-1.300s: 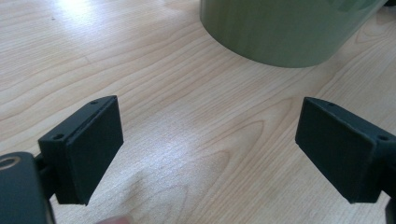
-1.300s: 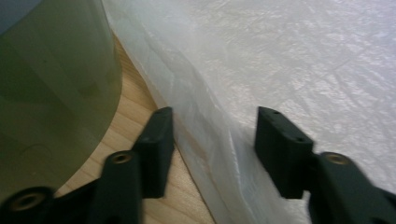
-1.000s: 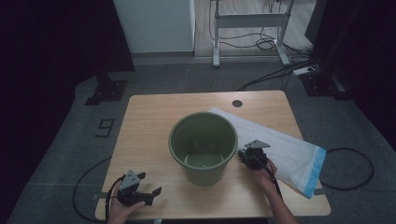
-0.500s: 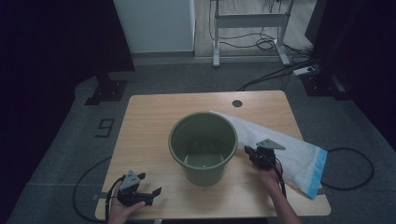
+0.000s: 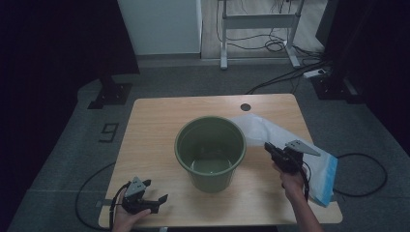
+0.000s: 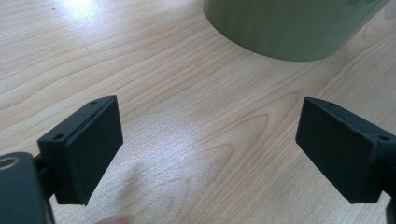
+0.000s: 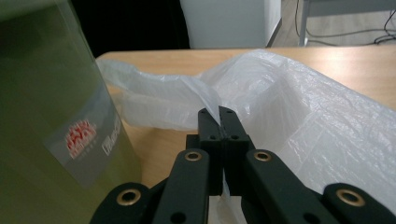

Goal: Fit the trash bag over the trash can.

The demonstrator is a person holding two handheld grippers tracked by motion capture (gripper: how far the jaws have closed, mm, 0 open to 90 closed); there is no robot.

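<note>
A green bucket [image 5: 211, 149] stands upright at the middle of the wooden table [image 5: 154, 125]; its wall with a red-printed label [image 7: 56, 126] fills the left of the right gripper view. A white plastic bag [image 5: 270, 133] with a blue end lies to the bucket's right. My right gripper [image 5: 267, 147] is shut on a pinched fold of the white plastic bag [image 7: 280, 102] and holds it lifted beside the bucket. My left gripper [image 5: 155, 191] rests open near the table's front left, nothing between its pads [image 6: 88, 140], the bucket's base [image 6: 289, 28] ahead of it.
A round cable hole [image 5: 245, 107] sits near the table's far edge. Black cables [image 5: 367, 174] trail on the floor to the right, and a white desk frame [image 5: 258, 29] stands behind the table. A "9" mark [image 5: 109, 130] is on the floor at left.
My right gripper has risen and moved to the right, away from the bucket, pulling the bag's edge up with it. The left gripper has stayed put.
</note>
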